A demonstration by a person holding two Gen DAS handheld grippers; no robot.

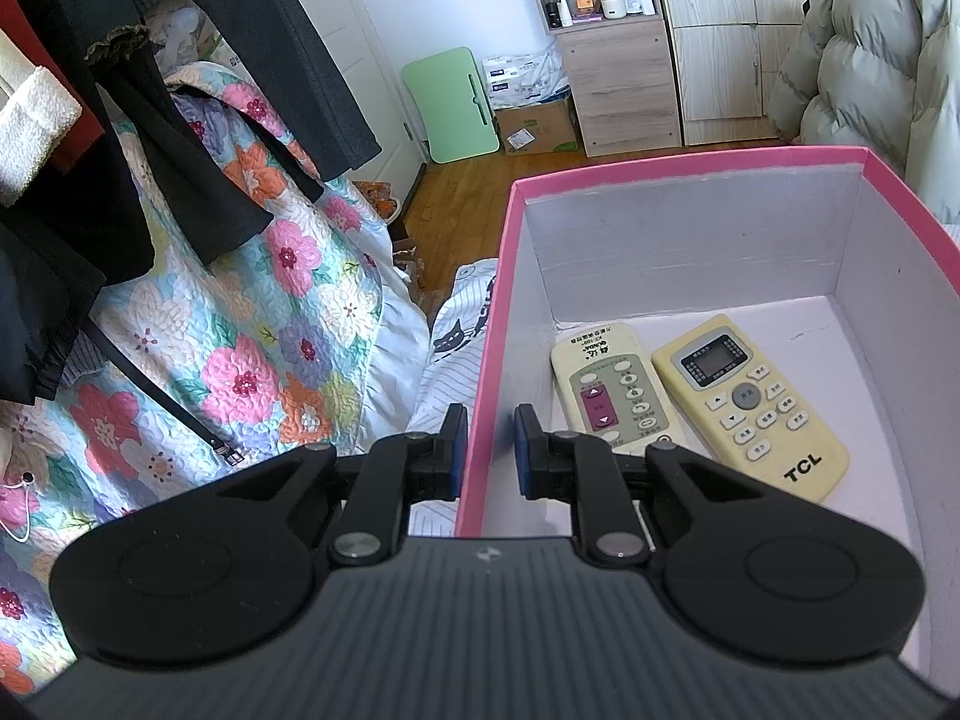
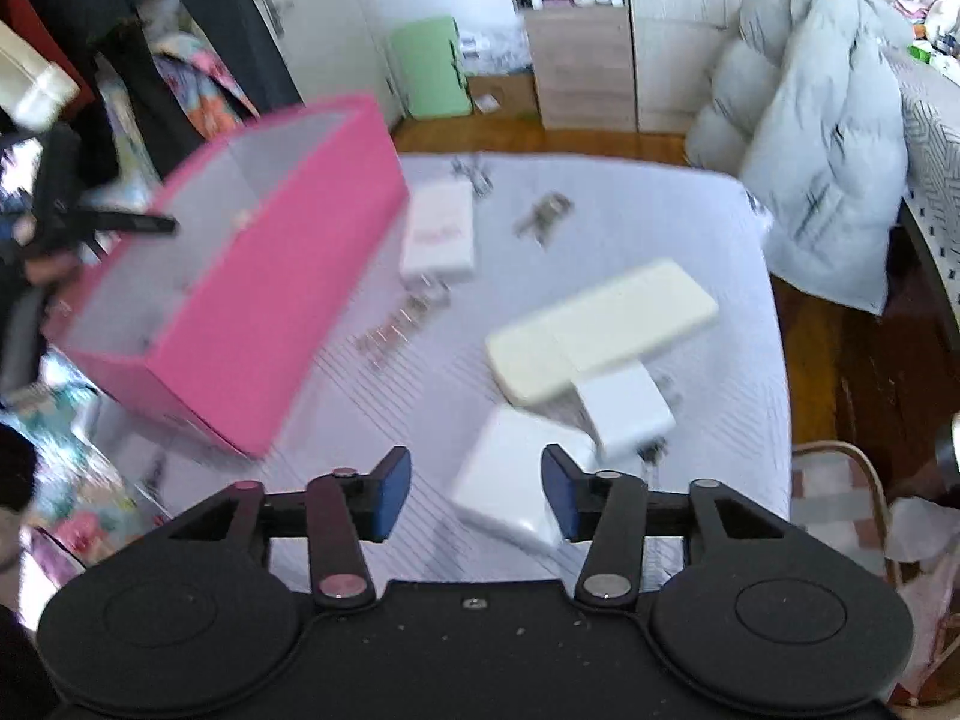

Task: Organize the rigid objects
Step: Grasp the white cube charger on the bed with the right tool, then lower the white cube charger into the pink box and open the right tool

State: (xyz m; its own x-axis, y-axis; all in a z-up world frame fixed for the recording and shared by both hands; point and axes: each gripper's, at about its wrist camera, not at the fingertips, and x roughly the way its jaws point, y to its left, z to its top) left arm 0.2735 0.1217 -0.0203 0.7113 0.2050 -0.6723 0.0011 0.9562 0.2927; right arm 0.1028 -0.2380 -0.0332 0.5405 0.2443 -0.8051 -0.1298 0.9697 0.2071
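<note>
The left gripper straddles the near left wall of the pink box, one finger outside and one inside; a sliver of gap shows beside the wall, so I cannot tell whether it truly pinches it. Inside lie two remotes side by side: the pale one with its long axis running away from the camera, and the yellow TCL remote angled, screen end toward the far wall. Further right, the right gripper hangs wide and empty above the bed, over a white block. A white adapter and a long cream slab, lying diagonally, wait beyond. I judge the sorting partly done; next calls for closing on the block.
</note>
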